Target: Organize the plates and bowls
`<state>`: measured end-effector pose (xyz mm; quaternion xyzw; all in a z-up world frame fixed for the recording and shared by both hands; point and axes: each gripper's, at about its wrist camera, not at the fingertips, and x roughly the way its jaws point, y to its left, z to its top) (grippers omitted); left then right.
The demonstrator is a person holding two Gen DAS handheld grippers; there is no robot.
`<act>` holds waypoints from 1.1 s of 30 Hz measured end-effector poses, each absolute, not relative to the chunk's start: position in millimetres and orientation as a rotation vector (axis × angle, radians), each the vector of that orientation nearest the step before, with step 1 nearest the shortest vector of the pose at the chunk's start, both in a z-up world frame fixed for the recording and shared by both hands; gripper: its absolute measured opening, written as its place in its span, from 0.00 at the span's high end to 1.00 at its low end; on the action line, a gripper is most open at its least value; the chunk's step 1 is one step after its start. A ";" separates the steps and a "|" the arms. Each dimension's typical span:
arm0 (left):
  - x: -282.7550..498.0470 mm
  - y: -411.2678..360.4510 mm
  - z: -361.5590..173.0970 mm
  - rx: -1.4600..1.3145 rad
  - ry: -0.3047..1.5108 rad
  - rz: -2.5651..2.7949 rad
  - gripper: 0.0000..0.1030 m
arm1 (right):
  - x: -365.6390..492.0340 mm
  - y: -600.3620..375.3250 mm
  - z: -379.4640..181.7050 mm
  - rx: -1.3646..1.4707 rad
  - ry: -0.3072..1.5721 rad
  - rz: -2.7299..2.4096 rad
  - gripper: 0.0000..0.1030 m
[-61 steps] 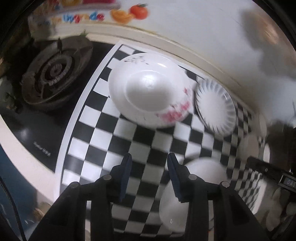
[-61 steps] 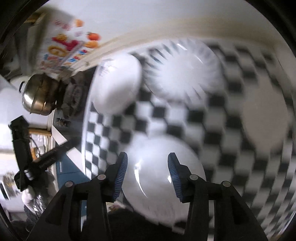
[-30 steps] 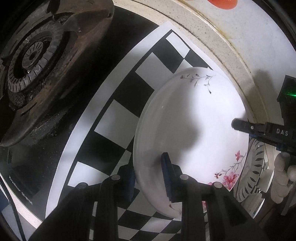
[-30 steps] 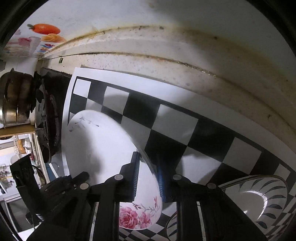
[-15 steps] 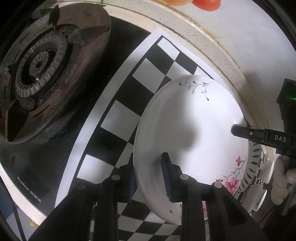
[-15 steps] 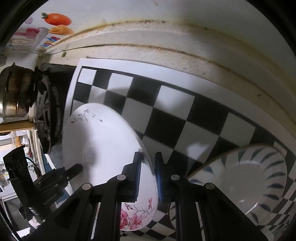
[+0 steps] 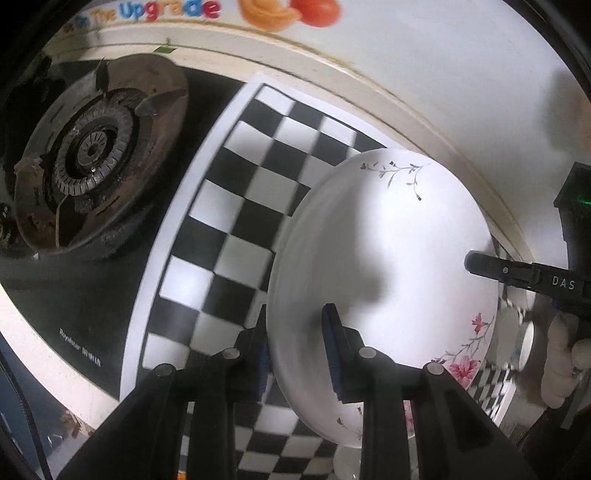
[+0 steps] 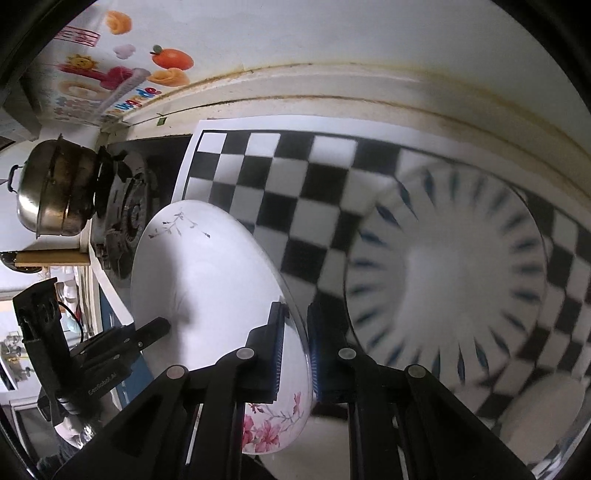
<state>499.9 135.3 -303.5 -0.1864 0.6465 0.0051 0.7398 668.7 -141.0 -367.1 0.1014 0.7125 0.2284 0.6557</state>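
Note:
A large white plate [image 7: 384, 266] with pink flowers and a grey sprig hangs tilted above the checkered mat [image 7: 229, 206]. My left gripper [image 7: 295, 354] is shut on its near rim. In the right wrist view the same plate [image 8: 207, 288] is pinched at the opposite rim by my right gripper [image 8: 295, 350], also shut on it. Each gripper shows in the other's view: the right gripper [image 7: 517, 275] at the plate's far edge, the left gripper [image 8: 147, 332] at lower left. A blue-striped plate [image 8: 443, 273] lies on the mat to the right. A plain white bowl [image 8: 543, 413] sits in front of it.
A gas burner [image 7: 88, 158] on a black hob borders the mat on the left, with a steel pot [image 8: 51, 195] beyond it. A cream ledge and a stickered wall [image 7: 266, 14] close off the back. A person's hand [image 7: 561, 354] grips the right tool.
Both grippers, open over the mat two seconds ago, came to hold the floral plate by opposite rims. Over the last second it rose off the mat and moved toward the blue-striped plate.

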 end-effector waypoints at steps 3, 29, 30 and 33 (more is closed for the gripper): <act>485.6 115.1 -293.7 -0.370 1.417 -0.028 0.77 | 642.3 -165.8 -356.2 0.267 1.596 0.493 0.86; 429.2 -1.2 -322.2 -0.160 1.542 -0.242 0.77 | 460.2 -309.7 -376.0 0.486 1.573 0.262 0.87; 427.8 -2.6 -325.8 -0.158 1.549 -0.242 0.77 | 455.2 -312.2 -381.2 0.490 1.579 0.254 0.87; 424.4 -6.0 -336.4 -0.141 1.570 -0.240 0.77 | 447.2 -314.6 -393.7 0.498 1.597 0.245 0.87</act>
